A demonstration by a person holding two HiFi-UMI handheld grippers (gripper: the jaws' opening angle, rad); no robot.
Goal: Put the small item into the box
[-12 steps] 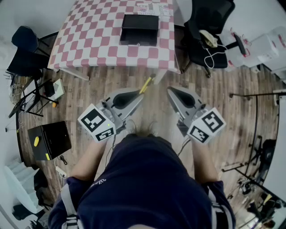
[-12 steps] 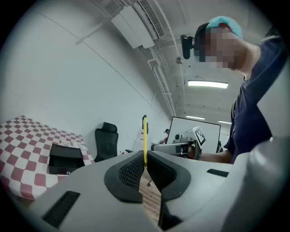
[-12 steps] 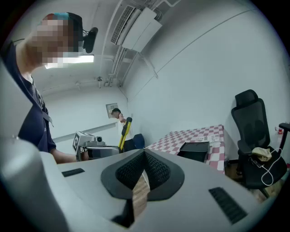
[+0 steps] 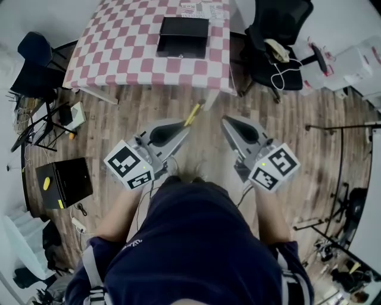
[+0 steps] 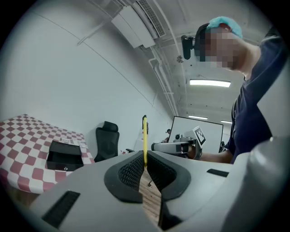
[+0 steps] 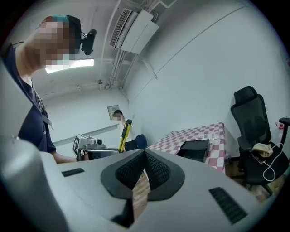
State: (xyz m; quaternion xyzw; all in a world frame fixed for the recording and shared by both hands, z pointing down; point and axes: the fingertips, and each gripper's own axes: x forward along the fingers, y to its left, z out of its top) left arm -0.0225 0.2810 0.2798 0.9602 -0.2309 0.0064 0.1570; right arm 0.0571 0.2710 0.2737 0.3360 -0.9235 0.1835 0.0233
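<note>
Left gripper [image 4: 186, 126] is clamped on a slim yellow pen [image 4: 194, 113], which sticks out past the jaw tips toward the checkered table [image 4: 119, 53]. Right gripper [image 4: 226, 121] has its jaws together on nothing. Both are held level before the person's waist over the wood floor, noses angled slightly inward, bare forearms behind them. Each marker cube shows black-and-white squares. The open black box [image 4: 183, 37] sits on the table, well apart from the pen. Printed sheets [image 4: 205, 10] beyond it are unreadable.
</note>
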